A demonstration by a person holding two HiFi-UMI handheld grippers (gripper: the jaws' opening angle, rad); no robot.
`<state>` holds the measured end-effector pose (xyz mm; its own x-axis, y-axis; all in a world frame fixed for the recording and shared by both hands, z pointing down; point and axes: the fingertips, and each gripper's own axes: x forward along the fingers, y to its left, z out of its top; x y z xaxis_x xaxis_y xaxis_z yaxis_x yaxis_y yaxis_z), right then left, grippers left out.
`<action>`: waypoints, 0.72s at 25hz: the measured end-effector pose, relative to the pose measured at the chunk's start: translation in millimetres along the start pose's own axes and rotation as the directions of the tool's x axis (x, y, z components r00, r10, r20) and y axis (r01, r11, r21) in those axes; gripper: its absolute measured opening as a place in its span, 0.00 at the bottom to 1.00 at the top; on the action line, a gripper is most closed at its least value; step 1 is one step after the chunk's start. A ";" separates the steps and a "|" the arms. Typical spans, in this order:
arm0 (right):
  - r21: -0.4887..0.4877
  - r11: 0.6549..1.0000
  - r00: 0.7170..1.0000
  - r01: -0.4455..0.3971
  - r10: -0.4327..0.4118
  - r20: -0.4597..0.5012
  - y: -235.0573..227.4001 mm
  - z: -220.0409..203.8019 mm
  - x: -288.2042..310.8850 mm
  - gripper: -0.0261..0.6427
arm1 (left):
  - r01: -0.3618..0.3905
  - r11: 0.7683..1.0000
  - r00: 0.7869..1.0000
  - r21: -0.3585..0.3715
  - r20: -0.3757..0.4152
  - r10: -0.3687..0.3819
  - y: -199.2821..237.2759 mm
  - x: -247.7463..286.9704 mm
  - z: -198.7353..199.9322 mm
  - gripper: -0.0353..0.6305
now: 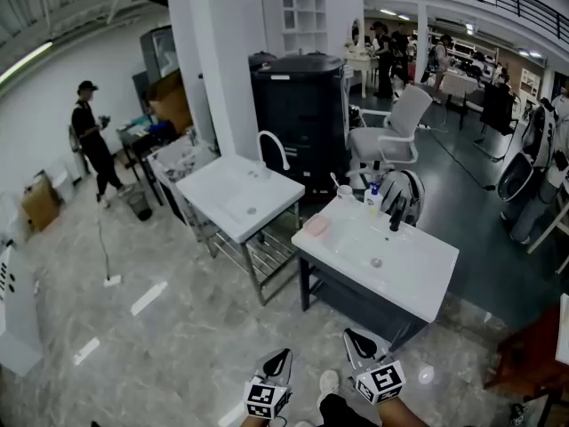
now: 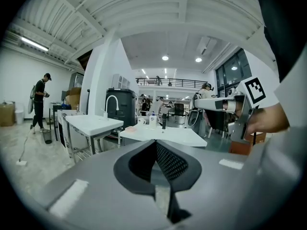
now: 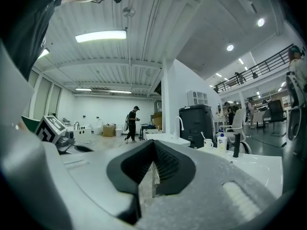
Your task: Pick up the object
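While the left tool (image 1: pixel 281 356) and right tool (image 1: pixel 355 336) are held with jaws pressed together and empty, a pink object (image 1: pixel 316 225) is seen well ahead on the white desk (image 1: pixel 418 278).

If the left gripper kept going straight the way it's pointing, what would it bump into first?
The left gripper would probably meet the nearer white sink counter; only floor lies between, though depth is unclear.

Bare floor (image 1: pixel 178 310) lies open ahead of the left claw (image 1: pixel 279 358) and right claw (image 1: pixel 357 340), up to the near washbasin (image 1: pixel 418 278). A tap (image 1: pixel 397 213) and bottle (image 1: pixel 374 199) crowd its far rim; a second washbasin (image 1: pixel 206 190) blocks ahead-left.
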<state>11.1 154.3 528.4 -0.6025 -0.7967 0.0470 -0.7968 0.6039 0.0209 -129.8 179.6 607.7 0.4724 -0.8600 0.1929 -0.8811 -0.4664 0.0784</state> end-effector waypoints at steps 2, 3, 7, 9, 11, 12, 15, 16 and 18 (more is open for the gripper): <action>0.000 1.000 1.000 -0.005 0.005 -0.001 -7.5 -1.4 13.9 0.04 | -0.001 1.000 1.000 -0.001 -0.001 0.001 8.1 12.0 2.5 0.08; 0.001 1.000 1.000 -0.006 0.006 -0.001 -12.1 -1.5 21.4 0.04 | 0.000 1.000 1.000 0.000 -0.003 0.000 12.2 19.1 4.2 0.08; -0.001 1.000 1.000 -0.013 0.013 0.003 -34.5 2.9 50.2 0.04 | 0.008 1.000 1.000 0.009 -0.011 -0.008 26.6 52.5 15.4 0.08; -0.003 1.000 1.000 -0.013 0.013 0.009 -49.9 8.1 66.5 0.04 | 0.007 1.000 1.000 0.010 -0.005 -0.007 36.9 74.6 25.9 0.08; 0.003 1.000 1.000 -0.005 0.005 0.010 -68.5 9.8 83.2 0.04 | 0.001 1.000 1.000 0.007 0.003 -0.001 48.8 99.1 36.4 0.08; 0.009 1.000 1.000 0.000 -0.001 0.009 -78.0 10.0 90.7 0.04 | 0.001 1.000 1.000 0.005 0.006 -0.001 53.5 111.2 41.3 0.08; 0.015 1.000 1.000 0.008 -0.008 0.008 -103.2 10.2 108.0 0.04 | 0.010 1.000 1.000 0.016 0.009 -0.011 60.0 142.9 53.0 0.08; 0.015 1.000 1.000 0.010 -0.010 0.006 -110.9 9.6 112.7 0.04 | 0.013 1.000 1.000 0.020 0.006 -0.013 61.2 152.3 55.4 0.08; 0.021 1.000 1.000 0.014 -0.014 0.003 -127.0 7.9 121.2 0.04 | 0.016 1.000 1.000 0.025 -0.001 -0.016 63.1 169.9 59.1 0.08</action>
<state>38.9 -19.2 523.6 -0.5917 -0.8050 0.0436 -0.8057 0.5923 0.0006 -103.8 -8.2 587.7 0.4863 -0.8523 0.1927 -0.8727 -0.4849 0.0575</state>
